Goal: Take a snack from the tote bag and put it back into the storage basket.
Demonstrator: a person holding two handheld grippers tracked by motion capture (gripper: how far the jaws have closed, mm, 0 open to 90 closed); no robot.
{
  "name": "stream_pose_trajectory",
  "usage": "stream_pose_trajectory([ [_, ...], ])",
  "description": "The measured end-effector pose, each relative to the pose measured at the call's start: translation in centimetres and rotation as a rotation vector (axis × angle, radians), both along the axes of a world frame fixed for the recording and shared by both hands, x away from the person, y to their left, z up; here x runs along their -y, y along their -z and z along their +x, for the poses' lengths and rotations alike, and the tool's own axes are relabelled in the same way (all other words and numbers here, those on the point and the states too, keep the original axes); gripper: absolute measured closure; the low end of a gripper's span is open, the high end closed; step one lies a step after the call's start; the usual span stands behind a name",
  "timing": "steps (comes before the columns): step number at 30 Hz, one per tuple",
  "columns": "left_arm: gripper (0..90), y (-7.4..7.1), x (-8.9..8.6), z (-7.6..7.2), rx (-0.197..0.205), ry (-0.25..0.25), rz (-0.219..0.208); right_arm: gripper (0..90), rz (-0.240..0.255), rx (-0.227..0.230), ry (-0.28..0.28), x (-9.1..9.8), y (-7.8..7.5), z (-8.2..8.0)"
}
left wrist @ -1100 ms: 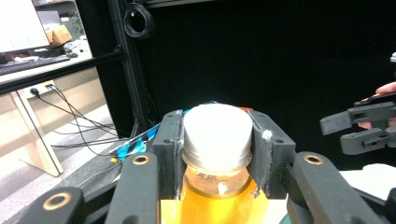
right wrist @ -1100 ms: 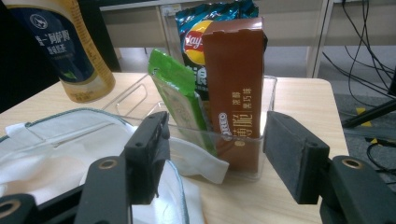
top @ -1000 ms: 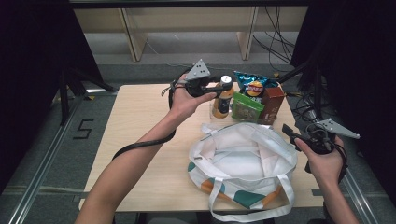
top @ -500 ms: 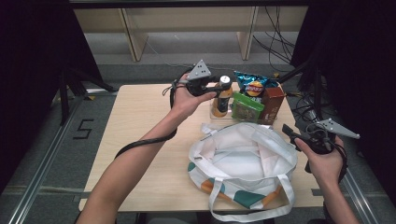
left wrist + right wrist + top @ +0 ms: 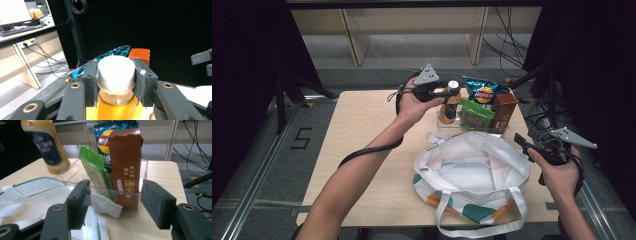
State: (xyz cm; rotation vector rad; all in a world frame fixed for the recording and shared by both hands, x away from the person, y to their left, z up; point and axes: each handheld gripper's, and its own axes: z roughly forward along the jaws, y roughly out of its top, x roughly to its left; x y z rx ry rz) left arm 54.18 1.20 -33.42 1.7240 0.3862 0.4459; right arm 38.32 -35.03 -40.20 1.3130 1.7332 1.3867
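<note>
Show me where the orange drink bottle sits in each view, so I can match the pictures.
High view: the orange drink bottle stands at the table's far edge, its cap between the left gripper fingers.
Left gripper view: bottom centre, its white cap clamped between the fingers.
Right gripper view: top left corner, past the clear bin.
Shared landmark: the brown Oreo box, beside the bottle.
</note>
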Motion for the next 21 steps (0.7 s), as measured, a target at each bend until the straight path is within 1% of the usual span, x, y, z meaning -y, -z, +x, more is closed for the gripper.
stream_pose_trajectory([
  [1, 58.8, 0.0, 0.0, 0.1, 0.005, 0.003, 0.003, 41.2, 0.017, -0.017, 0.004, -0.1, -0.1, -0.1],
  [3, 58.7, 0.1, 0.0, 0.2, 0.004, 0.001, 0.007, 41.2, 0.009, -0.009, -0.002, 0.0, 0.0, 0.0],
  [4, 58.8, 0.1, 0.0, 0.2, 0.006, -0.001, 0.007, 41.2, 0.017, -0.017, -0.001, -0.1, -0.1, -0.1],
  [6, 58.7, 0.2, 0.1, 0.3, 0.016, 0.003, 0.015, 41.2, 0.016, -0.018, 0.003, -0.1, 0.0, -0.1],
  [7, 58.8, 0.2, 0.1, 0.3, 0.014, 0.001, 0.013, 41.2, 0.016, -0.022, 0.006, -0.1, 0.0, -0.1],
  [8, 58.8, 0.3, 0.1, 0.4, 0.011, -0.002, 0.012, 41.2, 0.036, -0.01, 0.022, -0.3, 0.1, -0.1],
  [10, 58.8, 0.4, 0.1, 0.5, 0.014, 0.0, 0.015, 41.2, 0.032, -0.008, 0.021, -0.3, 0.1, -0.1],
  [11, 58.8, 0.5, 0.1, 0.7, 0.015, 0.001, 0.016, 41.2, 0.015, -0.017, -0.001, -0.1, -0.1, -0.1],
  [12, 58.7, 0.5, 0.1, 0.7, 0.015, 0.001, 0.016, 41.2, 0.015, -0.017, -0.001, -0.1, -0.1, -0.1],
  [13, 58.8, 0.7, 0.1, 0.7, 0.005, -0.006, 0.01, 41.2, 0.009, -0.008, 0.005, -0.1, 0.0, 0.0],
  [14, 58.8, 0.7, 0.1, 0.8, 0.008, -0.003, 0.014, 41.2, 0.015, -0.016, 0.002, -0.1, 0.0, -0.1],
  [15, 58.8, 0.8, 0.1, 0.9, 0.006, -0.003, 0.018, 41.1, 0.022, -0.023, 0.011, -0.2, -0.1, -0.1],
  [16, 58.7, 0.8, 0.1, 0.9, 0.006, -0.003, 0.018, 41.1, 0.022, -0.023, 0.011, -0.2, -0.1, -0.1],
  [17, 58.8, 0.9, 0.0, 1.0, 0.004, -0.003, 0.021, 41.2, 0.024, 0.001, 0.018, -0.3, 0.1, 0.0],
  [18, 58.7, 0.9, 0.0, 1.0, 0.0, -0.005, 0.023, 41.1, 0.025, -0.002, 0.018, -0.3, 0.1, 0.0],
  [19, 58.8, 0.9, 0.0, 1.1, -0.001, -0.006, 0.022, 41.2, 0.01, 0.006, 0.008, -0.1, 0.1, 0.0],
  [21, 58.7, 1.0, 0.0, 1.1, -0.004, -0.008, 0.021, 41.1, 0.014, 0.01, 0.014, -0.2, 0.2, 0.0],
])
